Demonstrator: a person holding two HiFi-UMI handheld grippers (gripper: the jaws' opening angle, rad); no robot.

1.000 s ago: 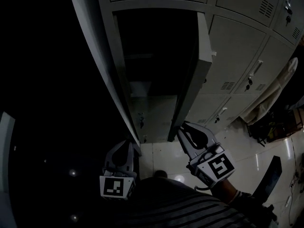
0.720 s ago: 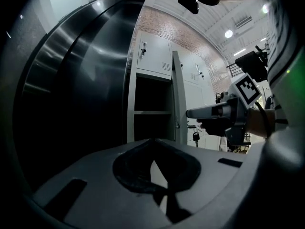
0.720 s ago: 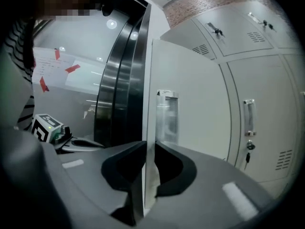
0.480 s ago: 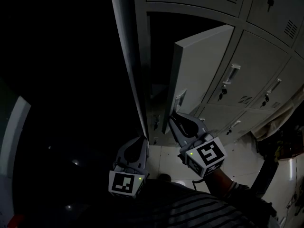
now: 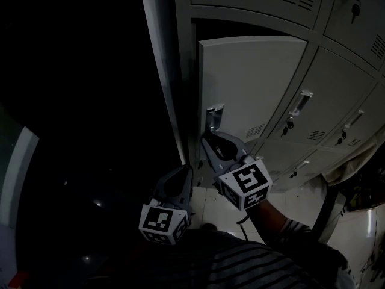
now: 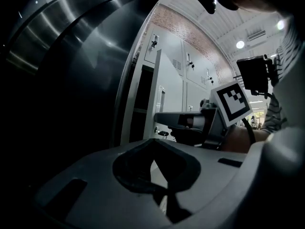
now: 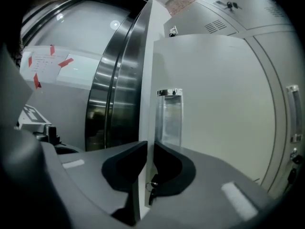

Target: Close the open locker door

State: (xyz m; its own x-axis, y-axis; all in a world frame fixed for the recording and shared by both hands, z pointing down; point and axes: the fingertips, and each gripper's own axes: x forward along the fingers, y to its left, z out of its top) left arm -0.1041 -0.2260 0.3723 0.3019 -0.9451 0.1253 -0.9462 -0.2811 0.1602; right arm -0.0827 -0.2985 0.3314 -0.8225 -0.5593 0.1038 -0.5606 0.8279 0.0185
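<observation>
The right gripper (image 7: 150,147) has its jaws drawn in to a thin slit with nothing held. Its tips sit at the upright free edge of the locker door (image 5: 252,83), just below the recessed handle (image 7: 169,116), with a key (image 7: 151,189) hanging beside them. The door stands almost flush, hinged on the far right. The compartment (image 5: 240,27) shows only as a dark sliver, its contents unseen. The left gripper (image 5: 185,172) is lower and farther off, clenched and empty.

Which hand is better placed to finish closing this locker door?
Right. The right tool grips the free edge of the locker door just below its handle, and the door is nearly shut. The left tool hangs lower, closed on nothing, off the door.
</observation>
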